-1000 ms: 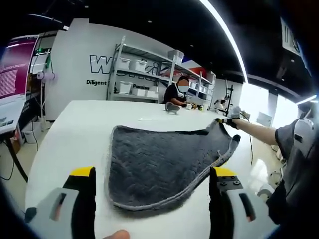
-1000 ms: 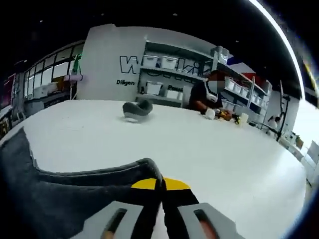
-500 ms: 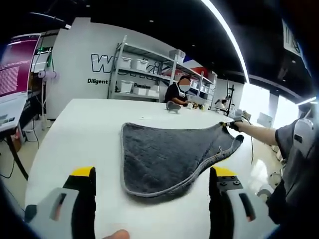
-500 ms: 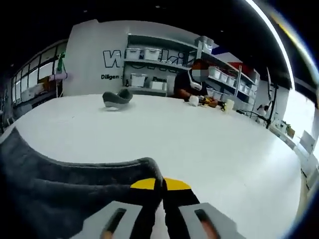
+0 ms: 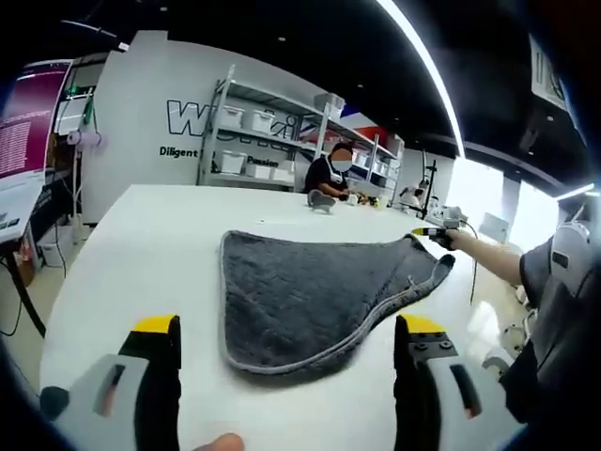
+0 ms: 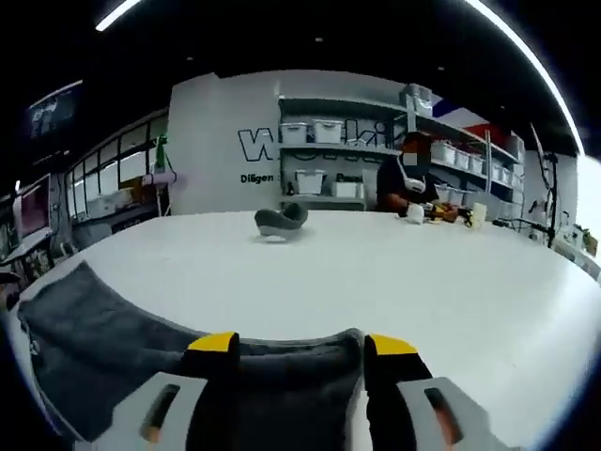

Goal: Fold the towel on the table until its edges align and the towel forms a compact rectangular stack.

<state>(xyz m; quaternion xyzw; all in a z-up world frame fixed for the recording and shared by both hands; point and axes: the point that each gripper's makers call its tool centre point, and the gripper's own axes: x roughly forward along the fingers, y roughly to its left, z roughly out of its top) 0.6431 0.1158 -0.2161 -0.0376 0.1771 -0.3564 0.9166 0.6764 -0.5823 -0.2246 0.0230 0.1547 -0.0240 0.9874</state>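
Towel (image 5: 315,296) — dark grey, lies spread flat on the white surface (image 5: 141,244), between the left tool's (image 5: 286,352) jaws, which stand wide apart and released with nothing between them. Right tool (image 6: 299,346) also parted, jaws straddling the towel's near edge without clamping it. Right tool (image 5: 424,231) shows at 3 o'clock in the left gripper view, at the towel's far corner. Small grey object (image 6: 281,222) sits at 12 o'clock.
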